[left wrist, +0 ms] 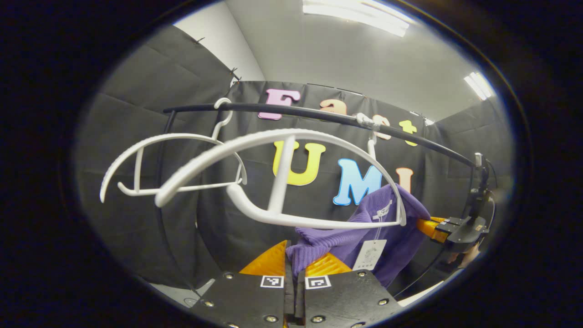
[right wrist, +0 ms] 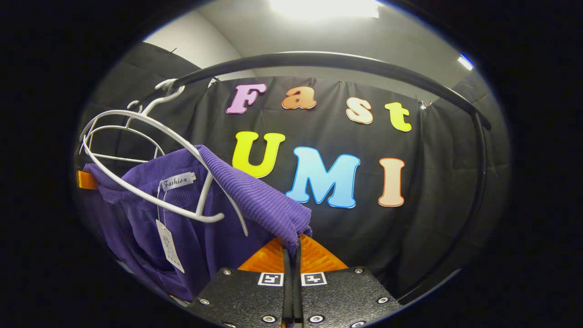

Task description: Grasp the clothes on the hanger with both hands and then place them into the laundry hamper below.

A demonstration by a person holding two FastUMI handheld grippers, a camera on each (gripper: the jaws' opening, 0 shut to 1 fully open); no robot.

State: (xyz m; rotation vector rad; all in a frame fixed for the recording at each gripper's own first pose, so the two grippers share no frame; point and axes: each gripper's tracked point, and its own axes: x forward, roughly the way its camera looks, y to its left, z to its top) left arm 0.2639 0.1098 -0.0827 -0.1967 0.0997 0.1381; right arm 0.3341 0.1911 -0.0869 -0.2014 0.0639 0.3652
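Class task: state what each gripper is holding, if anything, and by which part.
Both hold the purple garment: left gripper by one ribbed edge, right gripper by another.

Left gripper (left wrist: 295, 266) pinching purple sweater (left wrist: 364, 228) between closed jaws, right gripper (left wrist: 430, 228) gripping its far shoulder, two white hangers (left wrist: 282, 177) hanging on black rail (left wrist: 319, 114), paper tag (left wrist: 370, 254) dangling.

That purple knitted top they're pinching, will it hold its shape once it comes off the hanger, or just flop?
Probably flop: the purple top already droops from each gripper's pinch. Its ribbed knit likely grips well. It looks light, since the thin white hanger carries it.
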